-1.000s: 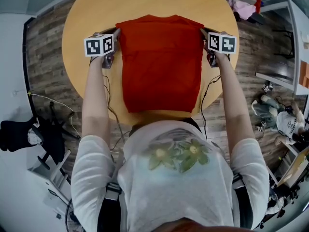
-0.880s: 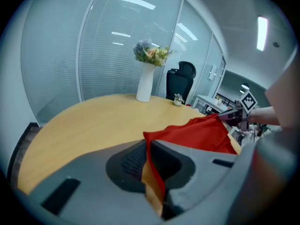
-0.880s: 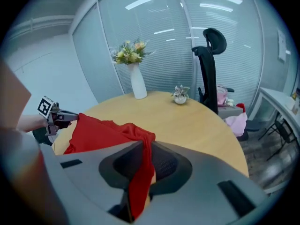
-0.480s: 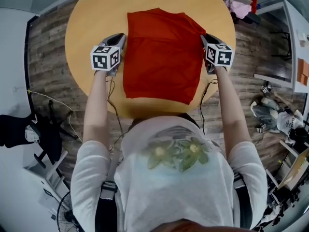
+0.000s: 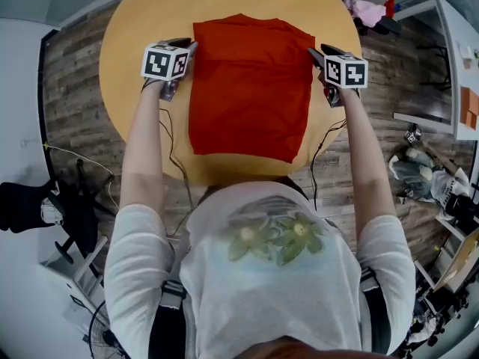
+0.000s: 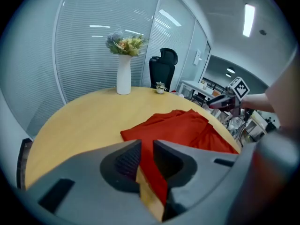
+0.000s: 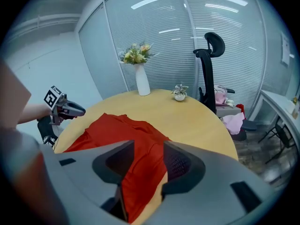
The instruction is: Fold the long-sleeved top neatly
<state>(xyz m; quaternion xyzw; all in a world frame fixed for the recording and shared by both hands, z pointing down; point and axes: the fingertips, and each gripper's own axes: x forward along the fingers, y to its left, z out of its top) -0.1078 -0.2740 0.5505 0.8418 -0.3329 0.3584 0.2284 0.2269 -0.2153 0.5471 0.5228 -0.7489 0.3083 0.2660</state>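
The red long-sleeved top lies folded into a flat rectangle on the round wooden table. My left gripper hovers at the top's left edge. Its jaws have just been opening and stand narrowly apart. The red cloth shows through the gap, lying on the table below and not pinched. At the top's right edge, my right gripper has just been opening too, and its jaws stand wide above the cloth with nothing gripped. Each gripper shows in the other's view: right gripper, left gripper.
At the table's far side stand a white vase of flowers and a small potted plant. A black office chair is behind the table, with pink clothing beside it. Cables hang off the table's near edge.
Both grippers have let go of the top's side edges and lifted slightly. The top has shifted a little away from me and lies flat. The right jaws have opened wide, the left only slightly.
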